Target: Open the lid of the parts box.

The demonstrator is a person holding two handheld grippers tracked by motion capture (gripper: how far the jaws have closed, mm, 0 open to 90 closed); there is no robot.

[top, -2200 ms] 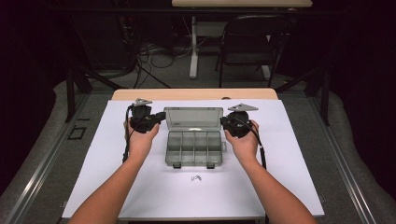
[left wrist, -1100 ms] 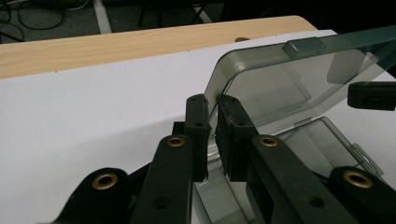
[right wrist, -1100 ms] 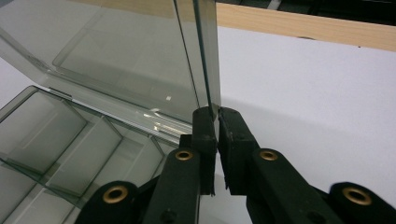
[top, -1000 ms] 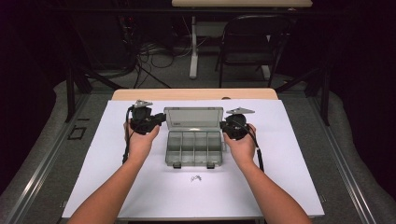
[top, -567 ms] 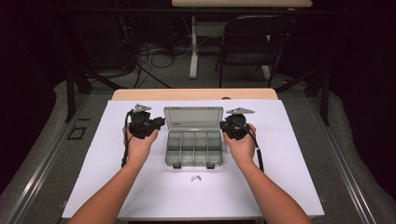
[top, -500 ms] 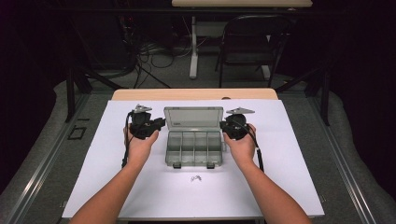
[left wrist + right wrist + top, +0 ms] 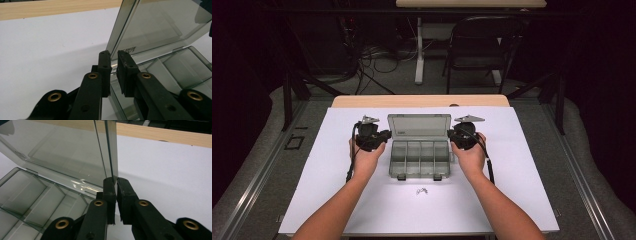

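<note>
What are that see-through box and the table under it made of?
The box looks like smoky clear plastic, glossy: you see through its lid and dividers, with glints. The table edge looks like pale wood, grain showing, under a matte white sheet, perhaps paper.

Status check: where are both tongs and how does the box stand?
Right tongs pinching the lid's right edge. Left tongs slightly open at its left edge. Compartment box open, lid raised. Small metal bits on the sheet in front, out of the way.

Small dark bits (image 7: 421,190) on white table (image 7: 337,200); folding chair (image 7: 482,45) beyond.
</note>
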